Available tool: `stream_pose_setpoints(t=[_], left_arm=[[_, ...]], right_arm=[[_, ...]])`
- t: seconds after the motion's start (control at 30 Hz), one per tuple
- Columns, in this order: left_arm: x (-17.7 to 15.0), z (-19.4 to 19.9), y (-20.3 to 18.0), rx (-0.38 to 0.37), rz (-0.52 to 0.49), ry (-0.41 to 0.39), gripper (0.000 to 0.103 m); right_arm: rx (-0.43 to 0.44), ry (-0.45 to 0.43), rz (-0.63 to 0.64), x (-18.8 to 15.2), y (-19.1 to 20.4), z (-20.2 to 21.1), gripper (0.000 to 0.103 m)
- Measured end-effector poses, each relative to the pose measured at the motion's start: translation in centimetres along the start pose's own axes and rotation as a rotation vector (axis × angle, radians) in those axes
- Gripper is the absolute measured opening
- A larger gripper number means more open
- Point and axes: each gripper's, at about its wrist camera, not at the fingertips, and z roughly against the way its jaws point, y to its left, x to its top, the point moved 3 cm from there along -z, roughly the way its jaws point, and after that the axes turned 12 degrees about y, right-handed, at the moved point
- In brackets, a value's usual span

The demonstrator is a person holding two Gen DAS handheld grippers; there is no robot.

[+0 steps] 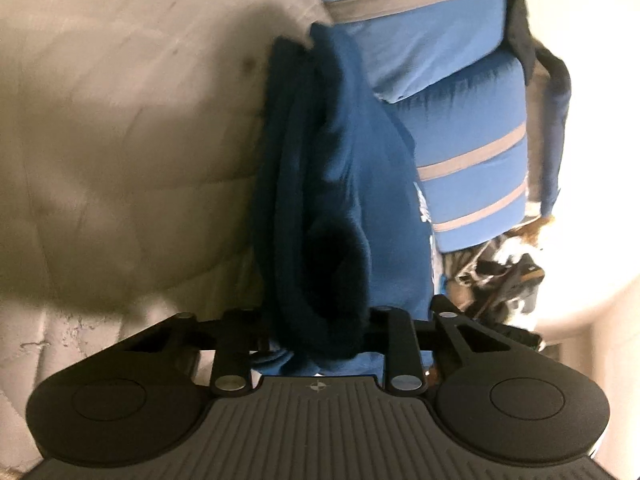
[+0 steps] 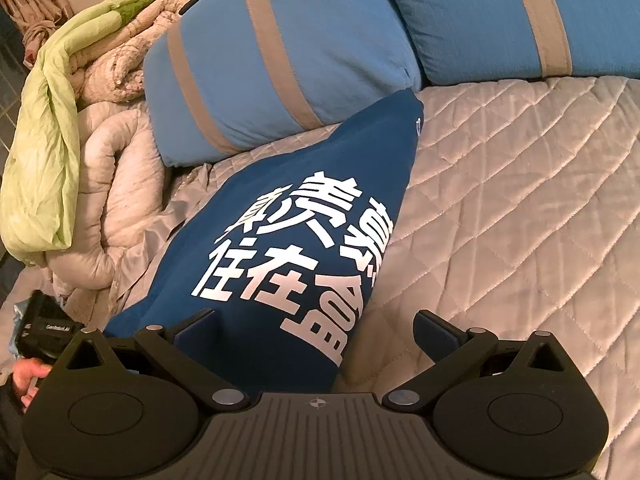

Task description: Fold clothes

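Note:
A dark blue T-shirt (image 2: 360,140) with large white characters lies folded on the quilted bedspread (image 2: 520,200), running from the pillows toward me. My right gripper (image 2: 316,330) hovers open over its near end, the left fingertip (image 2: 196,328) above the shirt and the right one above the bedspread. In the left wrist view the T-shirt (image 1: 340,184) appears as a thick bunched edge. My left gripper (image 1: 320,320) is shut on that bunch, and the cloth hides its fingertips.
Two blue pillows with grey stripes (image 2: 280,60) lean at the head of the bed, also visible as pillows (image 1: 460,120). A rolled beige quilt (image 2: 120,184) and a light green cloth (image 2: 48,120) are piled at the left. A person's hand (image 2: 28,376) grips a black device at the lower left.

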Motion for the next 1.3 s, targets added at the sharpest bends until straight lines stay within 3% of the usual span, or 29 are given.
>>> stream_pose_setpoints(t=[0.27, 0.6, 0.83, 0.97, 1.13, 1.23, 1.27, 1.3], left_arm=[[-0.5, 0.3, -2.5, 0.141, -0.145, -0.029, 0.025], [-0.8, 0.3, -0.9, 0.096, -0.104, -0.042, 0.025], [-0.9, 0.2, -0.8, 0.096, -0.117, -0.047, 0.025], [-1.0, 0.3, -1.1, 0.112, -0.134, -0.052, 0.025], [-1.1, 0.3, -1.7, 0.142, -0.151, -0.061, 0.025], [-1.3, 0.3, -2.5, 0.178, -0.170, -0.070, 0.024], [-1.4, 0.4, -2.9, 0.182, -0.183, -0.071, 0.023], [-1.5, 0.8, -3.4, 0.169, -0.195, -0.077, 0.023]], right_arm=[[0.043, 0.014, -0.085, 1.7, -0.4, 1.0, 0.103], [0.003, 0.022, -0.115, 7.9, -1.8, 0.9, 0.103], [0.039, 0.026, -0.207, 11.6, -4.6, -3.0, 0.102], [0.066, 0.045, -0.254, 12.7, -5.9, -5.9, 0.096], [0.071, 0.060, -0.247, 13.6, -6.4, -9.1, 0.082], [0.056, 0.033, -0.203, 13.9, -5.6, -9.4, 0.057], [0.045, 0.024, -0.188, 14.0, -5.3, -9.2, 0.039], [0.035, 0.014, -0.169, 14.0, -5.0, -8.8, 0.034]])
